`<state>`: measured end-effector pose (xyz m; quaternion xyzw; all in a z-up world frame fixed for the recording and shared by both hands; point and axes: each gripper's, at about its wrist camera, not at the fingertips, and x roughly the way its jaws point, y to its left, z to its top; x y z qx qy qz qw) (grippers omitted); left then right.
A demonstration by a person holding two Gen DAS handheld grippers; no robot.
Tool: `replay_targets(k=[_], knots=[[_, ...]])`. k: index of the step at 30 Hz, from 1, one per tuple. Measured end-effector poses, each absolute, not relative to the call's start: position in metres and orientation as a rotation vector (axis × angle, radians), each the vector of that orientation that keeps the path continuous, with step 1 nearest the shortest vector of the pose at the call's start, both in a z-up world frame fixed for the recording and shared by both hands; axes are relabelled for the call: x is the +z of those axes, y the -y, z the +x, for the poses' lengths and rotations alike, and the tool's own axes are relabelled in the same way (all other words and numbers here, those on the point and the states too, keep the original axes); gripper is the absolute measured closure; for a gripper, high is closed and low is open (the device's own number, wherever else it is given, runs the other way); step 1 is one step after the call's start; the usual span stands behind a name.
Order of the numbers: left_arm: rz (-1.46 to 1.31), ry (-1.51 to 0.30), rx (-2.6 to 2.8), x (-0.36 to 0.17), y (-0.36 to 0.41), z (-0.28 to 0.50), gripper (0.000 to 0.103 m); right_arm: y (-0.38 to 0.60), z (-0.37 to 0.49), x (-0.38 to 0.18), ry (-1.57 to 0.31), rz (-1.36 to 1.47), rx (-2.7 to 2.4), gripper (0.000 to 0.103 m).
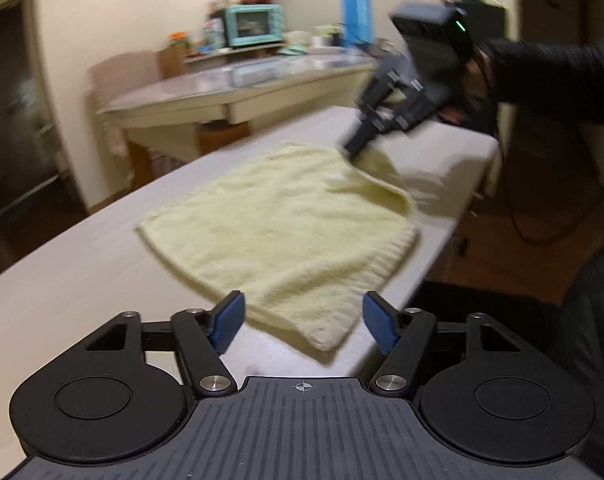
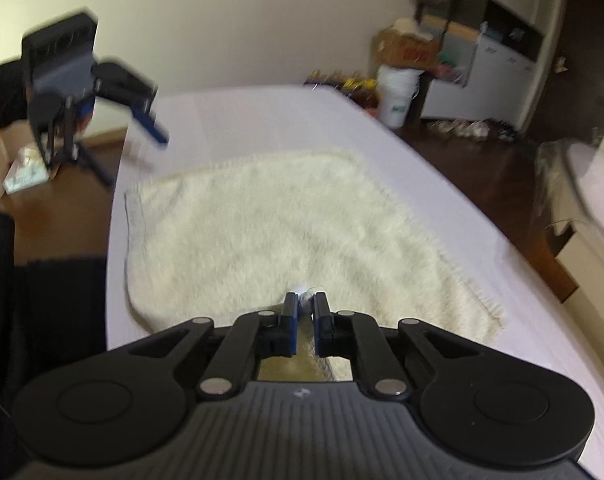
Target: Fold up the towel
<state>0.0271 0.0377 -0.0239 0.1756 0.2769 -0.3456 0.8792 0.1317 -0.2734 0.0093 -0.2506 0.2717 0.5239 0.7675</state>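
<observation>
We see cream walls [image 1: 102, 8], a dark wood floor [image 2: 482, 168], a long side table [image 1: 230, 92] at twelve o'clock bearing a teal oven [image 1: 254, 24], and a white bucket [image 2: 396, 96] at one o'clock.

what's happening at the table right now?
A person with a handheld gripper in each hand is starting to fold a pale yellow towel spread on a white table. The right gripper is shut on one towel corner and has it lifted slightly off the surface. The left gripper is open, with the near corner of the towel in front of its fingers but not gripped. No fold made yet.
</observation>
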Motion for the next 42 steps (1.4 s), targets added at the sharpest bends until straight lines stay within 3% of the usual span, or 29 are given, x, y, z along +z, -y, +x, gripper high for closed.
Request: replay_targets(k=[12,15,19,22,33,42], knots=[[0.558,-0.546,-0.811,-0.037,-0.02,0.031,0.044,0.295,0.115,0.077,-0.418,-0.38,0.998,0.095],[0.555,-0.555,-0.803,-0.039,-0.021,0.035,0.054,0.295,0.113,0.084,-0.403,-0.374,0.988,0.095],[0.503,-0.565,-0.775,-0.039,-0.027,0.035,0.078,0.292,0.111,0.083,-0.404,-0.402,0.974,0.095],[0.463,-0.576,-0.756,-0.037,-0.03,0.032,0.084,0.281,0.116,0.083,-0.398,-0.443,0.977,0.095],[0.127,-0.615,-0.608,-0.041,-0.055,0.03,0.086,0.185,0.181,0.079,-0.376,-0.63,1.091,0.095],[0.038,-0.632,-0.598,-0.047,-0.06,0.029,0.086,0.102,0.249,0.04,-0.484,-0.692,1.225,0.095]])
